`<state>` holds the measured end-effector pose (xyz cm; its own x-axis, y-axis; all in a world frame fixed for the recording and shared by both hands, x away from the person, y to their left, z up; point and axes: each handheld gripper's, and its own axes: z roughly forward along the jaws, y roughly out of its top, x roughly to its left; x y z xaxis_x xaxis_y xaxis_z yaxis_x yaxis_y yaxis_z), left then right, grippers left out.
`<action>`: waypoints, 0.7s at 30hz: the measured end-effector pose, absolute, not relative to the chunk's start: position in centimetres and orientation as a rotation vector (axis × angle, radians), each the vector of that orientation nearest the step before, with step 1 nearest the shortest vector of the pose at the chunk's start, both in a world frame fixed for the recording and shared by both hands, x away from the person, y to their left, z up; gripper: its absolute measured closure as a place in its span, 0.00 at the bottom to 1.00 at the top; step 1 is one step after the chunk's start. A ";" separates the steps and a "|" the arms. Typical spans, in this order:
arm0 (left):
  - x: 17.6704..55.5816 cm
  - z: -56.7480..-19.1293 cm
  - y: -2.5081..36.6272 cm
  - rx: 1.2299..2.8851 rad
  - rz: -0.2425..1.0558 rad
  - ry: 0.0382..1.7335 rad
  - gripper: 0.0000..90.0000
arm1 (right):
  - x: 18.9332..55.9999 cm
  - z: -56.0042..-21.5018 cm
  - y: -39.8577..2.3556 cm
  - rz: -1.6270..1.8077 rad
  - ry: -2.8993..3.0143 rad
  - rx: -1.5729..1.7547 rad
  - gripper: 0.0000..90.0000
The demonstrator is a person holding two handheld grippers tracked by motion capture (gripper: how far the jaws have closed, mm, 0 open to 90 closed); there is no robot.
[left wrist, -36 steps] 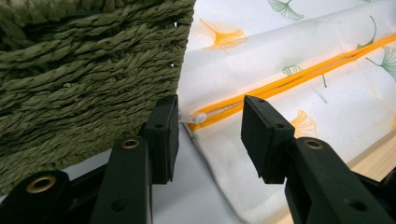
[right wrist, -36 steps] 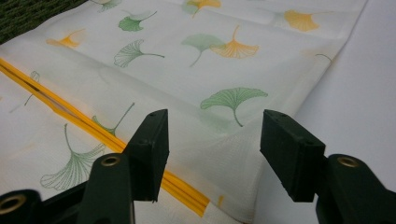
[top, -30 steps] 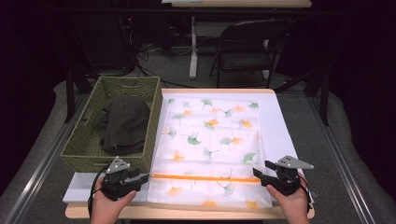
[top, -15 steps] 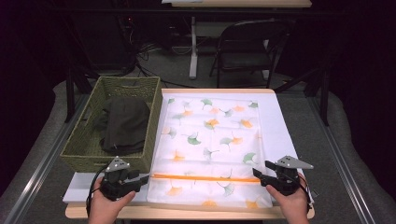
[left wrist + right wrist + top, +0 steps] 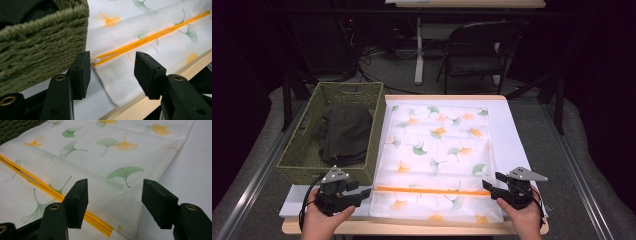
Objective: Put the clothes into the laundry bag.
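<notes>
A white fabric cover [image 5: 439,160] printed with green and orange ginkgo leaves is spread flat on the counter [image 5: 412,229], beside a green woven basket [image 5: 302,162] in which a dark folded cloth [image 5: 344,132] is kept. An orange zipper [image 5: 432,190] is seen running across the cover near its front edge.

The left tool [image 5: 364,192] is held at the zipper's left end, close to the basket's front corner. Its jaws have just been opening and are released; in the left gripper view the zipper's end [image 5: 96,60] and the cover's edge are framed between them, untouched by either pad.

The right tool [image 5: 490,186] is held at the zipper's right end, its jaws also spread apart, with the cover's corner [image 5: 125,202] lying between them ungripped.
</notes>
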<state>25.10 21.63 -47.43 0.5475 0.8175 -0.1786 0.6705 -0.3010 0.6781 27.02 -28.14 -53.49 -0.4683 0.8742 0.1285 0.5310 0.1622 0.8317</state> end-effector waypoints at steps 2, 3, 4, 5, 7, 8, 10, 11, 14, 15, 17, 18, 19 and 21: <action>25.2 -46.9 21.9 2.066 0.260 1.197 0.52 | 27.0 -53.4 -28.1 1.222 2.067 1.334 0.42; 25.3 -46.7 21.9 2.065 0.258 1.202 0.51 | 26.9 -53.4 -28.1 1.225 2.064 1.332 0.42; 25.4 -46.3 22.1 2.070 0.256 1.200 0.51 | 26.9 -53.4 -28.0 1.228 2.064 1.333 0.42; 25.5 -46.1 22.1 2.073 0.252 1.197 0.51 | 26.9 -53.4 -28.0 1.229 2.063 1.333 0.42; 25.6 -45.6 22.3 2.075 0.256 1.202 0.51 | 26.9 -53.4 -28.0 1.224 2.062 1.333 0.42; 25.7 -45.4 22.4 2.074 0.257 1.203 0.51 | 26.9 -53.4 -28.0 1.226 2.061 1.329 0.42; 25.8 -44.9 22.5 2.088 0.253 1.204 0.51 | 26.8 -53.4 -28.1 1.228 2.059 1.326 0.42; 25.9 -44.8 22.5 2.093 0.250 1.201 0.51 | 26.8 -53.3 -28.1 1.225 2.060 1.325 0.42; 26.0 -44.3 22.6 2.105 0.258 1.204 0.50 | 26.7 -53.3 -28.0 1.228 2.060 1.324 0.42; 26.1 -44.2 22.5 2.105 0.257 1.206 0.49 | 26.7 -53.3 -28.0 1.227 2.059 1.324 0.42; 26.2 -44.0 22.6 2.124 0.256 1.205 0.49 | 26.7 -53.4 -27.9 1.235 2.055 1.330 0.42; 26.4 -43.9 22.6 2.130 0.255 1.203 0.49 | 26.7 -53.4 -27.9 1.230 2.055 1.330 0.42; 26.4 -43.8 22.6 2.128 0.249 1.214 0.49 | 26.7 -53.4 -27.9 1.227 2.058 1.331 0.42; 26.7 -43.4 22.6 2.129 0.253 1.217 0.49 | 26.6 -53.4 -28.0 1.227 2.057 1.336 0.42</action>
